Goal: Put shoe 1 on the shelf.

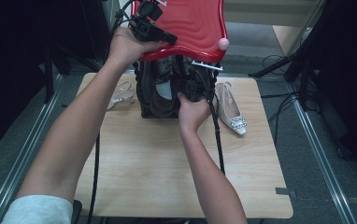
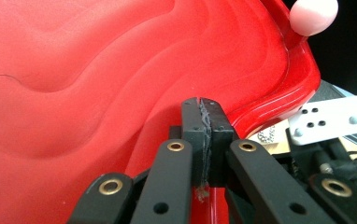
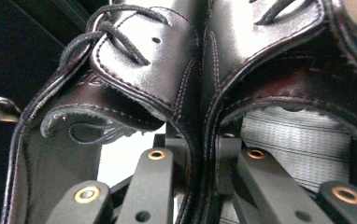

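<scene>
Black lace-up leather shoes (image 3: 186, 60), 2 side by side on the wooden desk (image 1: 158, 158) under a glossy red wavy-surfaced plastic lid (image 1: 190, 23); right hand-held gripper (image 3: 200, 144) pinches their adjoining collars, toes pointing away; left hand-held gripper (image 2: 207, 140) grips the lid's edge, raised.

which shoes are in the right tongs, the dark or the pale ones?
The dark lace-up pair: the right tongs pinch both inner collars together. The pale heels lie apart on the table.
</scene>
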The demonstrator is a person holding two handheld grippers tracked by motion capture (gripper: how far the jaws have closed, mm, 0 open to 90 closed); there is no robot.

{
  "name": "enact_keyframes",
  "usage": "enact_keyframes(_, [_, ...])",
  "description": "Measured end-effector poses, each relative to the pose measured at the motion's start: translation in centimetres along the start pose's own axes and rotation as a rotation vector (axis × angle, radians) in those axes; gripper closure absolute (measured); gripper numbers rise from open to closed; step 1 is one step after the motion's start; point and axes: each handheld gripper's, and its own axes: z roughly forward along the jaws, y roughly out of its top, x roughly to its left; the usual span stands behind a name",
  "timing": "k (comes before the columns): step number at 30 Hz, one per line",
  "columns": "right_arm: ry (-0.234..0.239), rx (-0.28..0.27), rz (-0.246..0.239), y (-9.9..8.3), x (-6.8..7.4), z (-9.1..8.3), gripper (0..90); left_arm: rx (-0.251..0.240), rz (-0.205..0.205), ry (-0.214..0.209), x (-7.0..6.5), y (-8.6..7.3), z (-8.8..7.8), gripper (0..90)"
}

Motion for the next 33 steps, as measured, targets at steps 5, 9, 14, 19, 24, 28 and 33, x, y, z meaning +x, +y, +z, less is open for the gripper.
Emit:
enact_keyframes(5, [-0.023, 0.008, -0.018, -0.09, 0.74, 0.51, 78.8, 0.0, -0.001, -0.008, 0.02, -0.06, -0.01, 88.8])
enact_keyframes(9, [-0.014, 0.019, -0.028, -0.21, 0.92, 0.69, 74.9, 0.003, 0.0, -0.009, -0.04, -0.06, -0.01, 88.9])
enact_keyframes(14, [0.023, 0.036, -0.028, -0.29, 0.88, 0.86, 64.6, 0.003, -0.003, -0.009, -0.01, -0.05, 0.0, 89.2])
enact_keyframes(19, [0.038, 0.038, -0.054, -0.29, 1.1, 0.99, 59.1, 0.002, -0.004, -0.008, -0.04, -0.04, 0.01, 89.1])
enact_keyframes(24, [0.068, 0.047, -0.055, -0.16, 0.88, 0.85, 55.7, 0.004, -0.003, -0.011, 0.04, -0.04, -0.03, 89.1])
enact_keyframes(28, [0.105, 0.04, -0.068, -0.22, 0.52, 0.73, 53.2, 0.005, -0.005, -0.012, 0.01, -0.04, -0.04, 88.9])
enact_keyframes(33, [0.128, 0.048, -0.088, -0.07, 0.44, 0.16, 53.2, 0.006, -0.004, -0.014, 0.08, -0.03, -0.04, 88.9])
